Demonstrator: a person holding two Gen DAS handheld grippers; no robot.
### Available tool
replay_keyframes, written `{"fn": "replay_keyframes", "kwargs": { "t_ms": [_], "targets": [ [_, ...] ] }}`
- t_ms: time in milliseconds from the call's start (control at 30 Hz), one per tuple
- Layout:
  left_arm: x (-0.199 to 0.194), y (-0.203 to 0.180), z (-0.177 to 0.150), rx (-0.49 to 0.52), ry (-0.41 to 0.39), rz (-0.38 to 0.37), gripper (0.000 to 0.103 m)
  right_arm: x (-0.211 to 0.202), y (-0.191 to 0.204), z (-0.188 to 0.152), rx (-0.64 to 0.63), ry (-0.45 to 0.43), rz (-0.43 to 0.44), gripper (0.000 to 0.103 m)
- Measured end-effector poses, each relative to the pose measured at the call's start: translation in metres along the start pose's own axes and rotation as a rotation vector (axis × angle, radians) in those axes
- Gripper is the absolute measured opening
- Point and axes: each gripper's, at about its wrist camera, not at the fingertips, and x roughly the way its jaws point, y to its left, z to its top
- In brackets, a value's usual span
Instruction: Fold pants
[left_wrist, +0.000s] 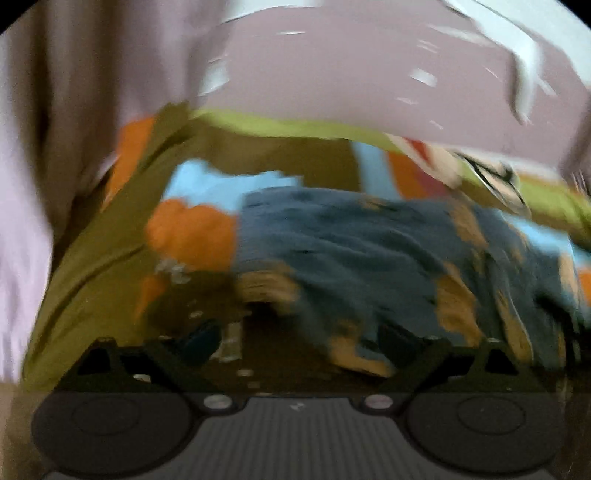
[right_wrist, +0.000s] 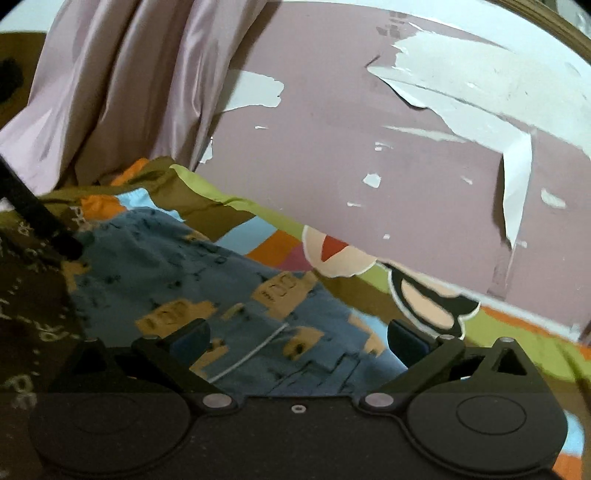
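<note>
Blue pants with tan block prints (right_wrist: 207, 280) lie on a colourful bedsheet (right_wrist: 266, 236). They also show, blurred, in the left wrist view (left_wrist: 351, 251). My right gripper (right_wrist: 299, 341) is open just above the pants, fingers (right_wrist: 192, 338) spread wide, nothing between them. My left gripper (left_wrist: 299, 339) is open low over the pants' near edge; the view is motion-blurred. A black finger of the left gripper (right_wrist: 55, 236) shows at the left of the right wrist view, touching the pants' far edge.
A mauve wall with peeling paint (right_wrist: 369, 147) runs along the bed's far side. A pale pink curtain (right_wrist: 122, 92) hangs at the left. A dark brown printed cloth (right_wrist: 33, 314) lies left of the pants.
</note>
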Motion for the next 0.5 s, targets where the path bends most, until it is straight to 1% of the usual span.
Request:
{"fn": "replay_keyframes", "kwargs": {
  "t_ms": [33,100,133,200,267,333,433,467,500],
  "targets": [
    [0.003,0.014,0.003,-0.082,0.004,-0.025,0.088,-0.002,0.003,-0.002,0.017,0.009,0.003,0.102],
    [0.011,0.042,0.007,-0.249,0.002,-0.103,0.083,0.001,0.005,-0.006,0.043,0.033,0.010,0.102],
    [0.016,0.052,0.008,-0.320,0.011,-0.133,0.078,0.002,0.007,-0.008,0.051,0.045,0.013,0.102],
    [0.022,0.063,0.011,-0.414,0.022,-0.197,0.073,0.005,0.008,-0.012,0.062,0.069,0.021,0.102],
    [0.021,0.063,0.012,-0.442,0.021,-0.243,0.071,0.005,0.010,-0.014,0.064,0.076,0.022,0.102],
    [0.016,0.055,0.009,-0.424,0.014,-0.278,0.071,0.006,0.011,-0.016,0.066,0.074,0.022,0.102],
    [0.017,0.036,0.004,-0.373,0.045,-0.338,0.077,0.009,0.010,-0.018,0.072,0.082,0.032,0.102],
    [0.020,0.032,0.002,-0.370,0.065,-0.341,0.077,0.010,0.010,-0.019,0.071,0.089,0.032,0.102],
    [0.024,0.029,0.000,-0.377,0.079,-0.328,0.077,0.012,0.010,-0.020,0.071,0.096,0.032,0.102]
  ]
}}
